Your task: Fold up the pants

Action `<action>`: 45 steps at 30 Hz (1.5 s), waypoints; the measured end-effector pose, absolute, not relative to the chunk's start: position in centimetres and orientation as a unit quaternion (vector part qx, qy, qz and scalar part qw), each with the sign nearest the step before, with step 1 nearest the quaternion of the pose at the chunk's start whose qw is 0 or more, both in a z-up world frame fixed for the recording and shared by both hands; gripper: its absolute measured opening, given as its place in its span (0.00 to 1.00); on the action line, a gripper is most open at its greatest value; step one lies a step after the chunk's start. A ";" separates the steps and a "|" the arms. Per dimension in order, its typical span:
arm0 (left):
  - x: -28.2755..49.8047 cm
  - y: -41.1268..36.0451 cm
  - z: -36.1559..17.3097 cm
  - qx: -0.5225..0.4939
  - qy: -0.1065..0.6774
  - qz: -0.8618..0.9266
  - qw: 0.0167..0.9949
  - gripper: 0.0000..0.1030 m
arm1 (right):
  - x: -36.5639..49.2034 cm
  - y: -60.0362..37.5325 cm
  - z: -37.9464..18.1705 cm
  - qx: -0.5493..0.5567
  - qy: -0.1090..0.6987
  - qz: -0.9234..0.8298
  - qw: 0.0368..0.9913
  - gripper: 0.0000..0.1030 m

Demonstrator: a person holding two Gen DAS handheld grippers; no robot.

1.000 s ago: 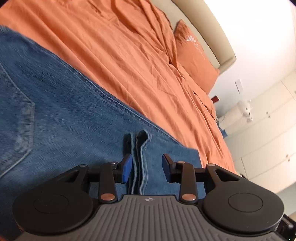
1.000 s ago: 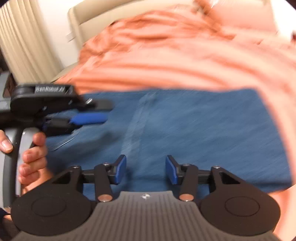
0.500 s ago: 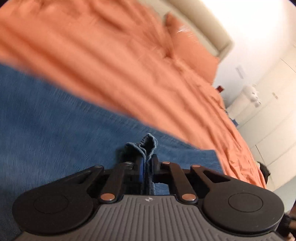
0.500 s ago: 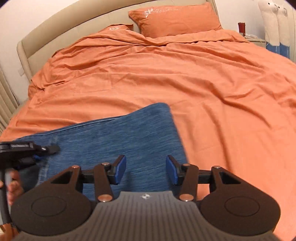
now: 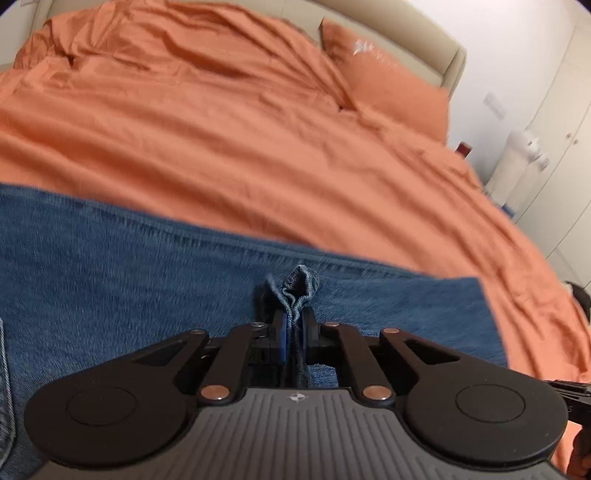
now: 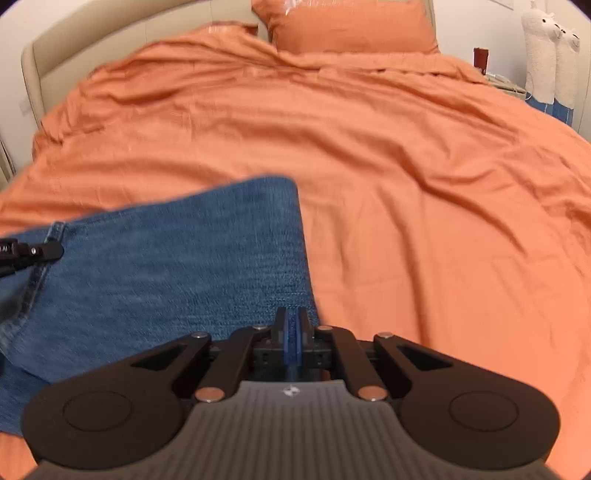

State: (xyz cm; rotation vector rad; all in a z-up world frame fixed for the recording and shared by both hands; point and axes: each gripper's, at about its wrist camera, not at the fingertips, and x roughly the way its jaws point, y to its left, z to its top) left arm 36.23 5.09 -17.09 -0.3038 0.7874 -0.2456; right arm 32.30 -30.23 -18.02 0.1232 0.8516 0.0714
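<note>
Blue denim pants (image 5: 110, 280) lie flat across the near part of an orange bed. My left gripper (image 5: 293, 325) is shut on a raised pinch of the denim's edge, and the bunched cloth (image 5: 299, 284) sticks up past the pads. In the right wrist view the pants (image 6: 166, 266) end at a straight right edge. My right gripper (image 6: 291, 328) sits at the near right corner of that edge, its jaws together with a thin strip of denim between the pads. The left gripper's tip (image 6: 37, 251) shows at the far left, over a seam.
The orange duvet (image 6: 406, 184) covers the bed beyond and to the right of the pants. Orange pillows (image 6: 351, 26) lean on a beige headboard (image 6: 74, 37). Plush toys (image 6: 550, 51) stand by the wall at right, with white wardrobe doors (image 5: 561, 110) behind.
The left gripper closed on a pinch of denim and rolled. The right gripper slid right along the pants to their right edge and shut there.
</note>
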 end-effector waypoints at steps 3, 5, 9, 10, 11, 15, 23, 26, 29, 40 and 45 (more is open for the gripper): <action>35.9 5.1 -17.5 -0.133 0.385 -0.117 0.906 0.13 | 32.8 -30.2 -18.9 0.061 0.421 0.031 0.904 0.00; 35.6 5.0 -17.1 -0.129 0.387 -0.110 0.906 0.21 | 32.9 -30.1 -19.0 0.059 0.422 0.030 0.904 0.00; 33.6 5.3 -14.6 -0.116 0.386 -0.095 0.910 0.23 | 31.3 -29.8 -17.0 0.065 0.397 0.031 0.915 0.04; 32.7 5.2 -13.9 -0.108 0.386 -0.096 0.911 0.23 | 30.7 -29.6 -16.2 0.071 0.391 0.044 0.916 0.04; 31.9 5.2 -13.4 -0.105 0.388 -0.099 0.910 0.23 | 30.0 -29.4 -15.5 0.077 0.387 0.059 0.917 0.04; 28.9 4.1 -12.1 -0.077 0.409 -0.111 0.902 0.23 | 28.4 -27.0 -14.7 0.056 0.401 0.101 0.909 0.04; 28.0 2.1 -14.5 -0.025 0.458 -0.100 0.883 0.24 | 27.6 -25.4 -16.4 0.048 0.442 0.128 0.887 0.03; 28.5 2.9 -15.3 -0.054 0.470 -0.091 0.876 0.27 | 28.0 -25.3 -17.3 0.041 0.450 0.129 0.883 0.00; 27.9 3.7 -14.4 -0.063 0.461 -0.088 0.881 0.28 | 28.0 -25.2 -17.0 0.032 0.444 0.127 0.887 0.00; 25.7 16.5 -5.7 -0.163 0.393 0.012 0.905 0.33 | 25.5 -21.8 -11.5 0.002 0.305 0.184 0.934 0.34; 23.6 25.5 -4.5 -0.190 0.367 0.084 0.907 0.53 | 25.8 -18.2 -11.1 -0.003 0.287 0.207 0.935 0.35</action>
